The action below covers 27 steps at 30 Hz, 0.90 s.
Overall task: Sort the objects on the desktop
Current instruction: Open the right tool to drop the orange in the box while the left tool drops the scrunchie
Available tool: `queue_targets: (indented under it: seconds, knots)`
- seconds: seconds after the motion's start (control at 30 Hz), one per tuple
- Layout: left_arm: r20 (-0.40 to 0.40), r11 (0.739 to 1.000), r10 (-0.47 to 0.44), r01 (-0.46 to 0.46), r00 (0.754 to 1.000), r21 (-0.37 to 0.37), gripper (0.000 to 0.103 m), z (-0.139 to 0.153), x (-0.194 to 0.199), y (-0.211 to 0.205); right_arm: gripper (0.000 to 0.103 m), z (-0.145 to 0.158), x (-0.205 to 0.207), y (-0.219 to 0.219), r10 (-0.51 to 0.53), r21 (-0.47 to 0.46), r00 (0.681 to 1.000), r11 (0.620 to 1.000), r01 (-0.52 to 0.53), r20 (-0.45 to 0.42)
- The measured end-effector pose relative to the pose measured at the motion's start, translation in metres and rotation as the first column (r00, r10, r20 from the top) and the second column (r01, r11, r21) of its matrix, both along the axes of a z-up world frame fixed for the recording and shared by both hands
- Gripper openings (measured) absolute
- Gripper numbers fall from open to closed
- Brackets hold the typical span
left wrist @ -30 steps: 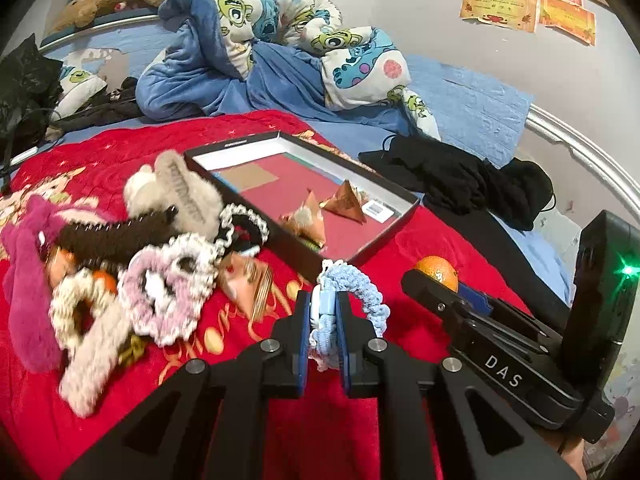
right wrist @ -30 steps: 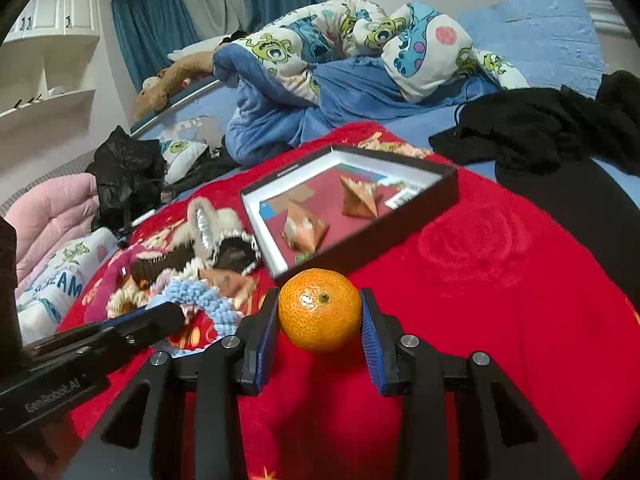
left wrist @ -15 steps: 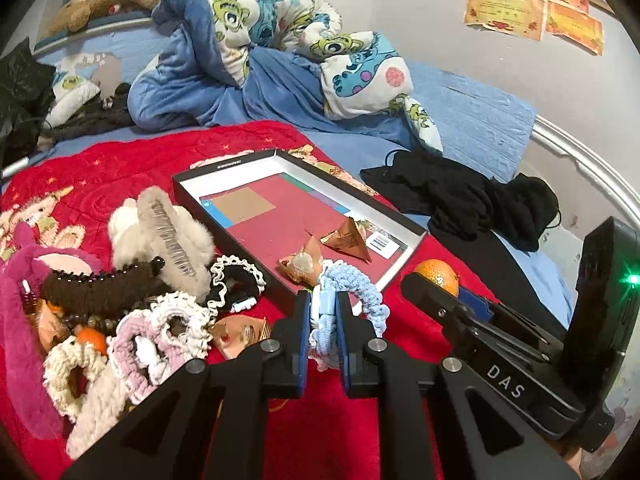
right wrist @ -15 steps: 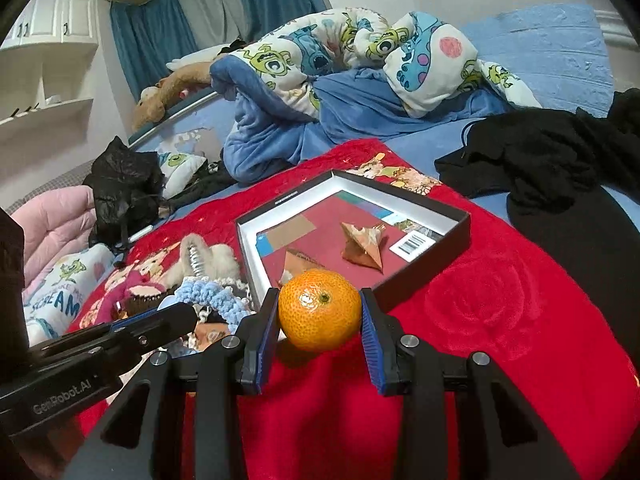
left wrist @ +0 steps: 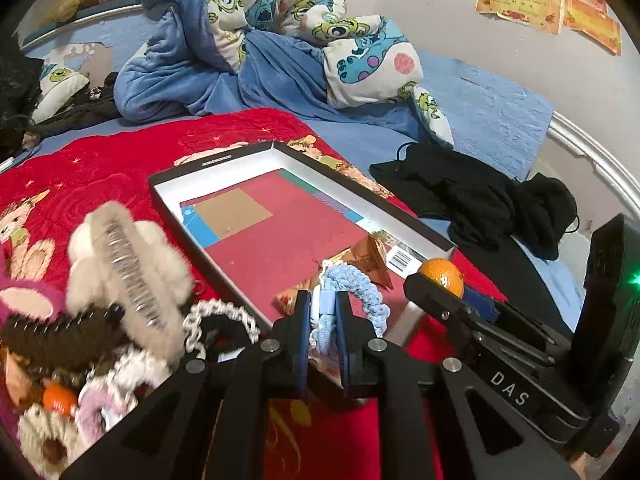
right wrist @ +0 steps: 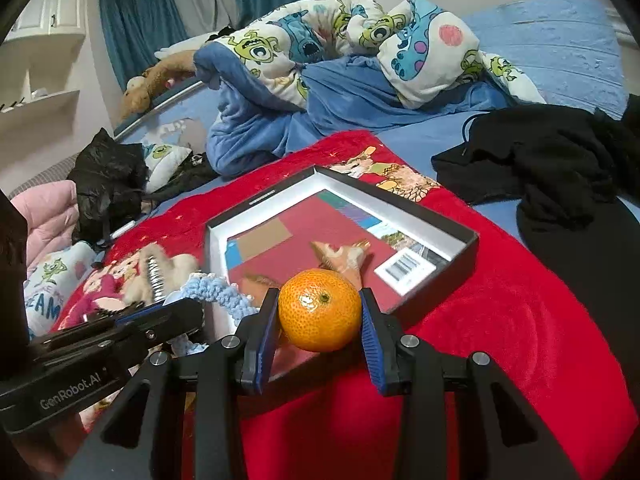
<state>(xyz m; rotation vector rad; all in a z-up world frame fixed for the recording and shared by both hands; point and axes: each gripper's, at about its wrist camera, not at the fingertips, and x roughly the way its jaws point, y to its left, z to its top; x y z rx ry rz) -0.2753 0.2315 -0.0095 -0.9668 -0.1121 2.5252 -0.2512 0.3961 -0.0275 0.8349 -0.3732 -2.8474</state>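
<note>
A light-blue crocheted hair scrunchie is pinched flat between the blue pads of the left gripper, whose jaws are drawn almost fully together on it; the free loop of the scrunchie bulges out to the right of the pads. A round orange mandarin with a small green stem scar is clamped between the blue pads of the right gripper, the jaws standing at a narrow opening set by the fruit's width. Both grippers are held side by side above the near edge of a shallow black cardboard box lid with white inner walls, which lies on a red quilted blanket spread over the bed. Inside the lid a dark red sheet is seen, with a tan square patch and a barcode label, and two brown-and-orange folded paper pyramids rest on it near the held mandarin. To the left of the lid a pile of hair accessories is heaped on the blanket, among them a cream fluffy claw clip with a metal comb. A black garment lies on the blue sheet to the right, well apart from the lid. A cartoon-print blue duvet is bunched at the far side of the bed.
</note>
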Motion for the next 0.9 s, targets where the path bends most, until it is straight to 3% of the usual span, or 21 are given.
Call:
queue_targets:
  seconds: [0.43, 0.9]
  knots:
    - [-0.013, 0.998, -0.010, 0.009, 1.000, -0.067, 0.013, -0.020, -0.034, 0.017, 0.037, -0.012, -0.047, 0.003, 0.009, 0.040, 1.000, 0.999, -0.010, 0.026]
    - [-0.024, 0.997, -0.010, 0.008, 1.000, -0.071, 0.013, -0.027, -0.036, 0.014, 0.037, -0.017, -0.046, 0.003, -0.003, 0.062, 1.000, 0.998, 0.004, -0.008]
